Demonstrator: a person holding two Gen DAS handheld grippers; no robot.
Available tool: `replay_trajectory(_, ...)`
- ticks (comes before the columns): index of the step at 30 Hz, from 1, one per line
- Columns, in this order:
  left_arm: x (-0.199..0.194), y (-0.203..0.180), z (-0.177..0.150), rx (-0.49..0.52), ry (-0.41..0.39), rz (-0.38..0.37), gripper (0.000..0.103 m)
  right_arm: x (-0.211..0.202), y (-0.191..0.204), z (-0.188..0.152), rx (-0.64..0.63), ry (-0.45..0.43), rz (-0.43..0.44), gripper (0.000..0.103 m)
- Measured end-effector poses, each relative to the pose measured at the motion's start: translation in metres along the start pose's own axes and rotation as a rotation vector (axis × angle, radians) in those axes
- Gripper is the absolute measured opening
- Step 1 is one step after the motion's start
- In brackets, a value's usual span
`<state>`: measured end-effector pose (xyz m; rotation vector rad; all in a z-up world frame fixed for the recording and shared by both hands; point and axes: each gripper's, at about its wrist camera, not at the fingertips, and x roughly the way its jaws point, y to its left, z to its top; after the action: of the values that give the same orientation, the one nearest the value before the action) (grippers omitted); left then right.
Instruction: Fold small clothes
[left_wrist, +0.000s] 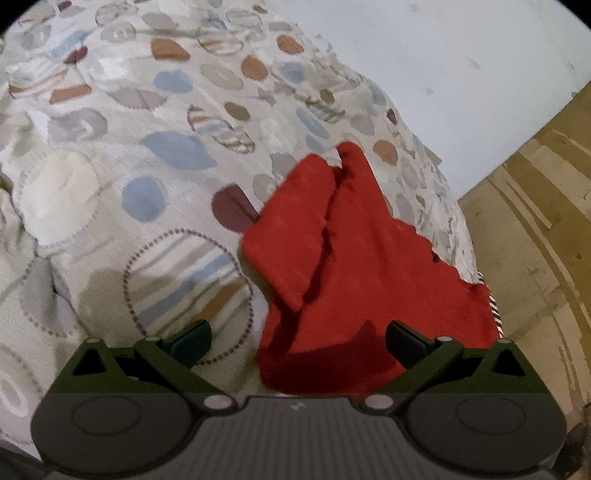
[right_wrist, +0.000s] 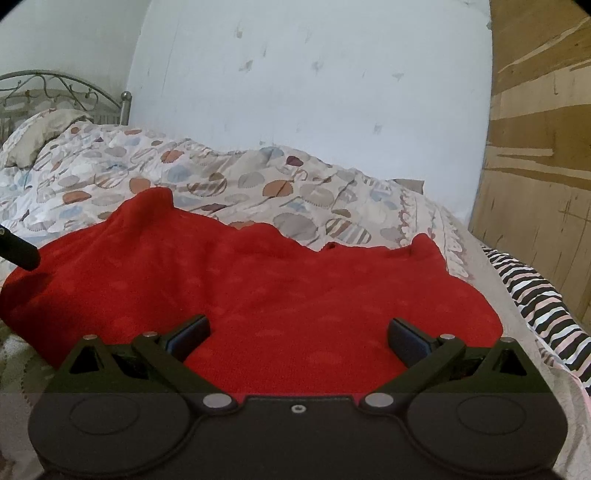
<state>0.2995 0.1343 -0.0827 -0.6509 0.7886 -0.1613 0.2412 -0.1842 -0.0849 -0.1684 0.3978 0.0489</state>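
Observation:
A red knitted garment (left_wrist: 354, 266) lies on the patterned bedspread (left_wrist: 147, 155), with one part folded over along its left side. It also shows in the right wrist view (right_wrist: 258, 291), spread flat and wide. My left gripper (left_wrist: 298, 345) is open and empty, just above the garment's near edge. My right gripper (right_wrist: 299, 339) is open and empty, low over the garment's near edge. A dark finger tip of the other gripper (right_wrist: 22, 254) shows at the left edge of the right wrist view, over the garment's left part.
A striped black, white and pink cloth (right_wrist: 535, 295) lies at the bed's right edge. A pillow (right_wrist: 40, 136) and a metal headboard (right_wrist: 55, 88) are at the far left. A white wall (right_wrist: 314, 74) and a wooden panel (right_wrist: 539, 147) stand behind and to the right.

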Motion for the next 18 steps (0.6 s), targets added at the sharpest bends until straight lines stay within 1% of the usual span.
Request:
replay_trajectory(2, -0.005, -0.002, 0.002, 0.017, -0.049, 0.015, 0.103, -0.001, 0.000, -0.001, 0.001, -0.005, -0.001, 0.102)
replay_trajectory(4, -0.007, -0.006, 0.006, 0.043, -0.096, 0.012, 0.103, -0.001, 0.000, -0.001, 0.001, -0.009, -0.001, 0.102)
replay_trajectory(5, -0.004, -0.010, 0.009, 0.062, -0.105, 0.008, 0.103, -0.001, 0.000, -0.001, 0.001, -0.011, -0.001, 0.102)
replay_trajectory(8, 0.012, -0.023, 0.027, 0.153, -0.072, 0.016, 0.103, -0.001, 0.000, -0.002, 0.004, -0.013, 0.001, 0.102)
replay_trajectory(11, 0.031, -0.030, 0.040, 0.218, -0.054, 0.061, 0.103, -0.001, 0.000, -0.002, 0.007, -0.015, 0.003, 0.102)
replay_trajectory(13, 0.044, -0.033, 0.051, 0.256, -0.013, 0.054, 0.103, -0.001, 0.000, -0.002, 0.008, -0.017, 0.003, 0.102)
replay_trajectory(15, 0.050, -0.033, 0.054, 0.295, -0.008, 0.037, 0.103, -0.002, 0.000, -0.002, 0.007, -0.018, 0.002, 0.102)
replay_trajectory(17, 0.055, -0.030, 0.054, 0.303, 0.021, 0.045, 0.103, -0.002, 0.000, -0.002, 0.007, -0.021, 0.002, 0.102)
replay_trajectory(18, 0.056, -0.027, 0.053, 0.287, 0.040, 0.046, 0.102, -0.002, 0.000, -0.002, 0.007, -0.023, 0.001, 0.102)
